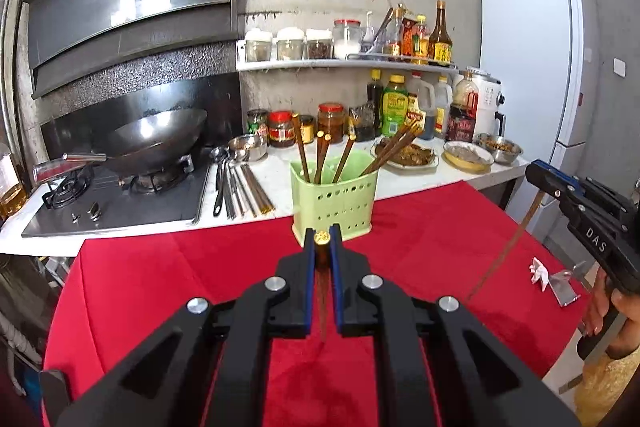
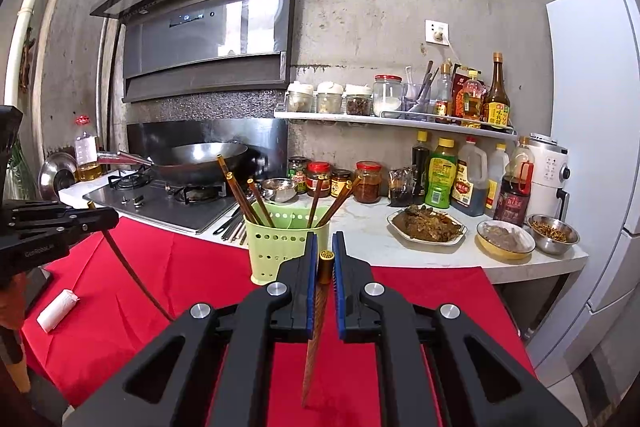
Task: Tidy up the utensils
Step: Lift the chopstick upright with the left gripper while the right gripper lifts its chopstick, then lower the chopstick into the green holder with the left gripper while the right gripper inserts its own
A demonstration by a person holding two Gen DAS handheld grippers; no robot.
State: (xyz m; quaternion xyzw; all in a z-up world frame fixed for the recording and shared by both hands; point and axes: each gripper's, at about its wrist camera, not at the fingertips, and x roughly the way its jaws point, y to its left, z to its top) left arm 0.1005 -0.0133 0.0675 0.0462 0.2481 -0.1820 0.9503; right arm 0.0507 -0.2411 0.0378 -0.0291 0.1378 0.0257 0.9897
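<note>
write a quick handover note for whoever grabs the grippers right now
Left gripper: shut on a chopstick, tip pointing down at the red cloth.
Right gripper: shut on another chopstick, same way.
Green holder stands at the cloth's far edge, just ahead of both grippers, with several chopsticks already in it.
Left to do: drop both held chopsticks into the holder. Metal utensils lie on the counter by the stove.

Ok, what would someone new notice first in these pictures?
Probably the red tablecloth filling the foreground, with a green holder full of brown chopsticks standing at its far edge. Then the left gripper and right gripper, each shut on one chopstick, and the wok on the stove behind.
</note>
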